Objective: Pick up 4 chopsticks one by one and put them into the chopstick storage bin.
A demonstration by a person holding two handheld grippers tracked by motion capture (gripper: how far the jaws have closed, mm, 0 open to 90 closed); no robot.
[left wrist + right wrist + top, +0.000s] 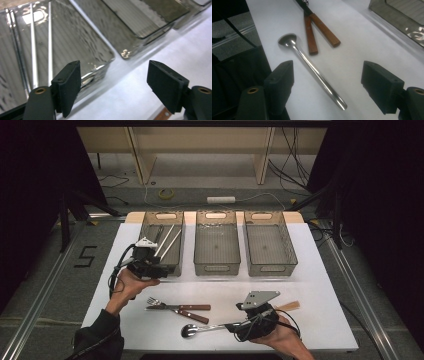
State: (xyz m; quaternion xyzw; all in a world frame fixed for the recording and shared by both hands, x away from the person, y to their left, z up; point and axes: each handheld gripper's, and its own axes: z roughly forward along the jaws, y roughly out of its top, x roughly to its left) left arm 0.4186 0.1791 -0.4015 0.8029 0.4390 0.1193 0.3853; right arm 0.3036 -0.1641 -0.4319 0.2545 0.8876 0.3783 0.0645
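High view: three wire bins stand in a row across the far half of the white counter [320, 285]. The left bin [150, 220] already holds a few long metal pieces, likely chopsticks or skewers [167, 242]; the middle bin [216, 245] and right bin [270, 245] look empty. On the near counter lie a fork [162, 304] and a second wood-handled utensil [192, 315], crossed, with a spoon [200, 329] just nearer. Our left claw [162, 267] hovers at the near edge of the left bin. Our right claw [231, 326] sits low by the spoon's handle end. A pale wooden piece [290, 306] lies just beyond the right hand; we cannot tell what it is.

Left gripper view: the left claw [113, 82] stands wide apart with nothing between its jaws. Below it are the near corner of the left bin [100, 62] and bare counter.

Right gripper view: the right claw [328, 87] is also spread wide and grips nothing. The spoon [312, 67] lies flat on the counter with its handle end reaching in between the jaws, bowl pointing away. The pads do not touch it. The two wooden handles [317, 32] lie beyond.

Progress, our judgement: sorting is at an early stage. One bin has been stocked; the spoon, the fork and its companion remain on the counter. The spoon looks next, once the right claw closes on its handle.
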